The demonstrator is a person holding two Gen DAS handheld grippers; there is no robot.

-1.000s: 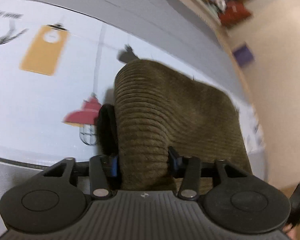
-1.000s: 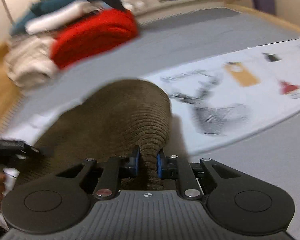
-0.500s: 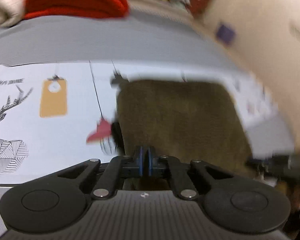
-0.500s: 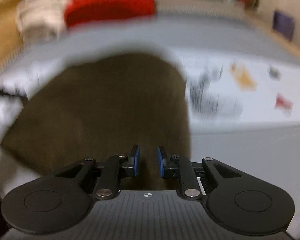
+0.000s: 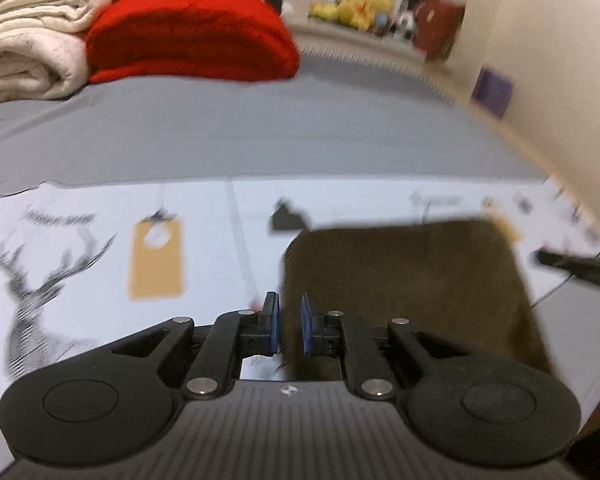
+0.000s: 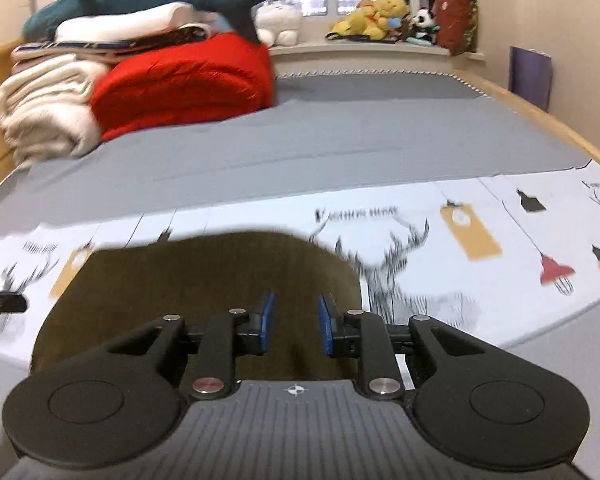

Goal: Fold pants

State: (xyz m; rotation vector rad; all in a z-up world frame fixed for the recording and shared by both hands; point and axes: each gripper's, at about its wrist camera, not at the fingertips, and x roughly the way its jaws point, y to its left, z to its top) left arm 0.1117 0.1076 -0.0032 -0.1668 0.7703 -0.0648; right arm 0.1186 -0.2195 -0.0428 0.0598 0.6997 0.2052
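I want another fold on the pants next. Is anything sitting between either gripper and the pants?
Nothing visible. The folded pants lie flat on the printed sheet, directly below and ahead of the right gripper and the left gripper. Both sets of jaws are apart and empty.

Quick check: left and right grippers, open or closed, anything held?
Left gripper: jaws slightly apart and just opening, nothing gripped; brown pants lie beyond.
Right gripper: jaws open and just widening, empty above the pants.
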